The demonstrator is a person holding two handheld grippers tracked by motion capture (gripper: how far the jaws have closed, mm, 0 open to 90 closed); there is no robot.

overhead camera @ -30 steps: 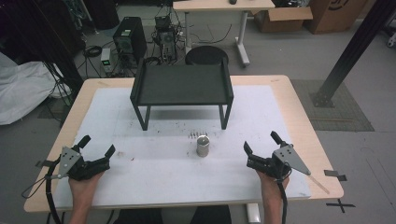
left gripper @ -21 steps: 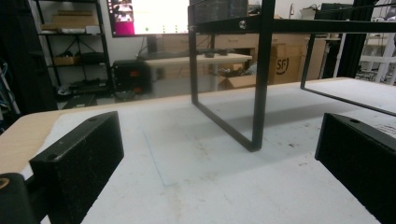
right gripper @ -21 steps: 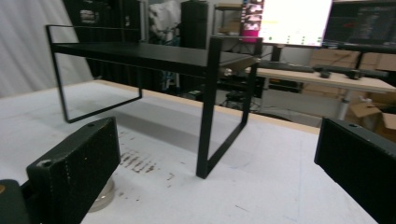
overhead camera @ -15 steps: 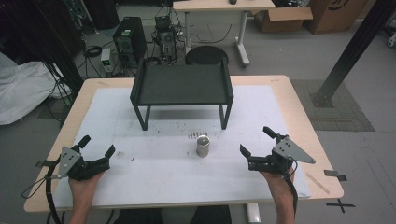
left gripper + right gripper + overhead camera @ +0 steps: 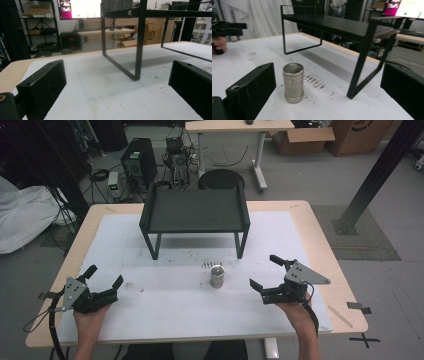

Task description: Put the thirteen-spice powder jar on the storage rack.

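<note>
White table [image 5: 165, 320] — steel cylinder [image 5: 216, 276] stands left of the released right tool [image 5: 272, 271].

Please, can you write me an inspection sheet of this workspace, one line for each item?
Surface: wooden table under a white mat with dark stains.
Job's things: metal cylinder upright on the mat, apart from both tongs; black metal shelf rack behind it, its top bare.
Clutter: tape strip at the table's right edge.
Grippers: left tongs open, low over the mat; right tongs open, aimed toward the cylinder.
Cables: black cable trails from the left tongs.
Surroundings: computer tower, round stool, cardboard boxes, second desk.
</note>
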